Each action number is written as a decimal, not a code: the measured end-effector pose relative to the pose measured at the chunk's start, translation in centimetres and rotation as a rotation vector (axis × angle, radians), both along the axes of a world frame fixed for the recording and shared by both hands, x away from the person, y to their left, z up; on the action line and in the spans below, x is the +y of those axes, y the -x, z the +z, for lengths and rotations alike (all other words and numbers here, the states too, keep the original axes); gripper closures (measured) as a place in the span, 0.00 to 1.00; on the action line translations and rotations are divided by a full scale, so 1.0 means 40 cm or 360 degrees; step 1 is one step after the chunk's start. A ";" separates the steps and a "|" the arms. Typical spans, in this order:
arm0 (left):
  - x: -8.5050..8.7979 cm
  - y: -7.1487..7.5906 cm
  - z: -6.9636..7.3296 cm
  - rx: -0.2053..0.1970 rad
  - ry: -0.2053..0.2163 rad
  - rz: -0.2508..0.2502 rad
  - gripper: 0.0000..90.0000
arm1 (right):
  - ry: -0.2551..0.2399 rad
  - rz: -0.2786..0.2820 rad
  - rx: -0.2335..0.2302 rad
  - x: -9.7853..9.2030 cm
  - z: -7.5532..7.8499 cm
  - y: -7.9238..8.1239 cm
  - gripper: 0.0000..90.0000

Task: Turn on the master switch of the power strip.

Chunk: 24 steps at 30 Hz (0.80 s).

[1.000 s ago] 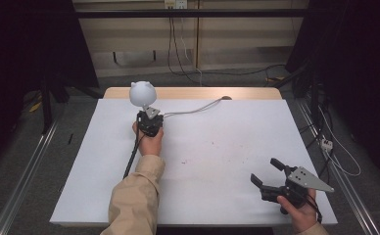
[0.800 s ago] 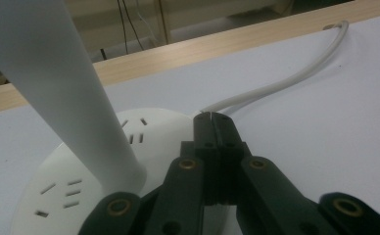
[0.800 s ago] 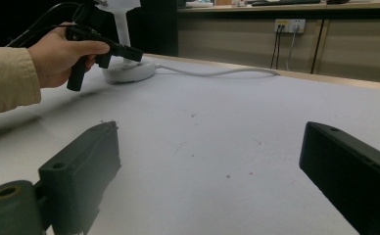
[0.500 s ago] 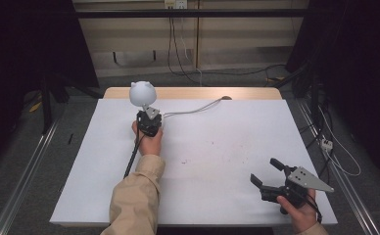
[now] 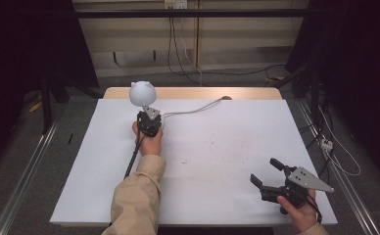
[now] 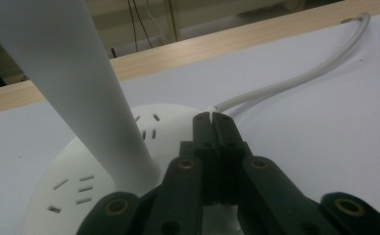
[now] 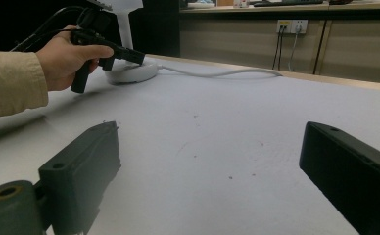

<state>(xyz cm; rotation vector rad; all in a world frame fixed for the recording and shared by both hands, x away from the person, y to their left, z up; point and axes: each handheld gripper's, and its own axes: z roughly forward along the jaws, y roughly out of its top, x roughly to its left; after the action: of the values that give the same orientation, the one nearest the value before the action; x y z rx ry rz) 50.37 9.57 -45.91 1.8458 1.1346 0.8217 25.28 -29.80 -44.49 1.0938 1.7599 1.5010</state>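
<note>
While I watch from above, my left gripper (image 5: 149, 122) has its jaws pressed together, with its tips over the round base of the white lamp (image 5: 142, 93), which stands at 11 o'clock on the table (image 5: 217, 156). My right gripper (image 5: 271, 174) rests at 5 o'clock with its jaws wide apart, holding nothing.

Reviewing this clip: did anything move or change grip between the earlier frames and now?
Nothing visibly changed. The left gripper remains shut, its tips over the lamp base beside the stem, with nothing seen between the jaws. The right gripper still rests open near the table's right front corner. Lamp and cord lie as before.
</note>
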 end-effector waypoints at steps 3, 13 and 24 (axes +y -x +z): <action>-0.001 0.000 -0.001 -0.0005 -0.0009 0.0002 1.00 | 0.0005 0.0003 0.0002 0.000 -0.001 0.000 0.08; -0.009 0.002 -0.004 -0.0022 -0.0028 0.0015 1.00 | 0.0004 0.0005 -0.0001 0.000 0.000 0.001 0.08; -0.017 0.005 -0.009 -0.0029 -0.0047 0.0038 1.00 | -0.0001 0.0009 0.0008 0.003 0.000 0.003 0.08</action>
<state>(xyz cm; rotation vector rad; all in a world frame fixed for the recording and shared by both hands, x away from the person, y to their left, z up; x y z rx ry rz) 50.16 8.90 -46.28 1.8486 1.1404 0.8716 25.18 -29.68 -44.50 1.0947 1.7673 1.5039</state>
